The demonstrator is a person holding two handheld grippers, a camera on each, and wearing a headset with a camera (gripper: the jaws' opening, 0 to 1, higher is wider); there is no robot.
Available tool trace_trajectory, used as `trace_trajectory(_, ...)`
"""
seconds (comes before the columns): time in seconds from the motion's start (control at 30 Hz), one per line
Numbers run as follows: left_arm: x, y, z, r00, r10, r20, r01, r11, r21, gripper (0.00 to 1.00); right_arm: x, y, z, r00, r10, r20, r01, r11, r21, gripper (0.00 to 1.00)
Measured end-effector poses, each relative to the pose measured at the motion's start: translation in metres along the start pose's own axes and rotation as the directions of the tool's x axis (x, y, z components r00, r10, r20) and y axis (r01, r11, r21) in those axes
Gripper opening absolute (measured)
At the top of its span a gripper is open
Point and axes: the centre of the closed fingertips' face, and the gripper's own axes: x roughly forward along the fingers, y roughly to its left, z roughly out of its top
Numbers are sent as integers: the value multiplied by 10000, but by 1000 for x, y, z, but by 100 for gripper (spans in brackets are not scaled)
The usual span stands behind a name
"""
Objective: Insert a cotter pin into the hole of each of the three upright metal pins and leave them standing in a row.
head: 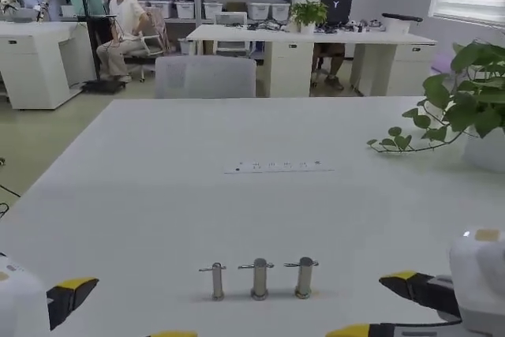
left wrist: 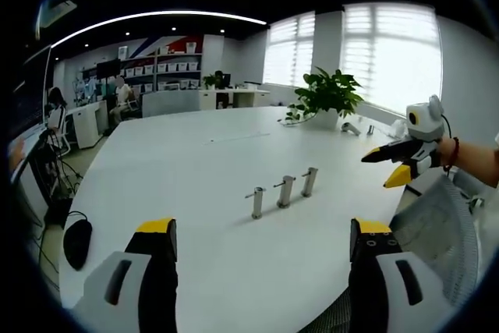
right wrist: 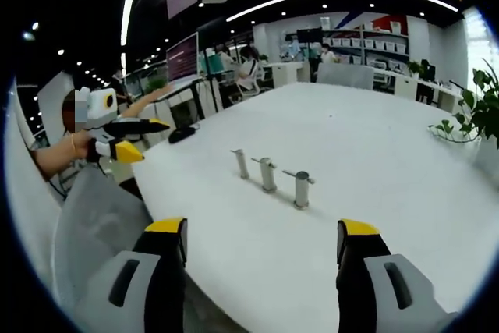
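Three upright metal pins stand in a row near the front edge of the white table [head: 237,132]: left pin [head: 217,280], middle pin [head: 259,278], right pin [head: 304,276]. Each has a thin cotter pin crosswise through its top. The same row shows in the left gripper view [left wrist: 284,191] and in the right gripper view [right wrist: 267,173]. My left gripper [head: 124,308] [left wrist: 263,228] is open and empty, off to the left of the row. My right gripper [head: 372,304] [right wrist: 261,227] is open and empty, to the right of it. Neither touches a pin.
A leafy potted plant [head: 465,108] stands at the table's right edge. A thin white strip [head: 276,166] lies mid-table. A grey chair [head: 205,76] sits at the far side, another chair back [left wrist: 437,224] by the near edge. People sit at desks beyond.
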Motion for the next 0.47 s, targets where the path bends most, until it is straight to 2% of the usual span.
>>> trace_trajectory(0.2,3,0,1,9999,-68,122,70,9999,-110,97,-1,-2,-1,9997,-236,61,236,9997,1,86)
trace_trajectory(0.27,4,0,2,9999,-49,158,50,10000,-79,99,-1,1,2,9995,-167,257,168,9999,-36,86)
trace_trajectory(0.33,5,-2,3,9998,-85,200,88,9999,-142,99,1,5,1,9999,39,163,-36,9999,-154,88)
trace_trajectory(0.47,6,-4,0,9998,-163,114,164,9999,-17,99,2,5,-1,10000,13,85,-10,9996,-284,88)
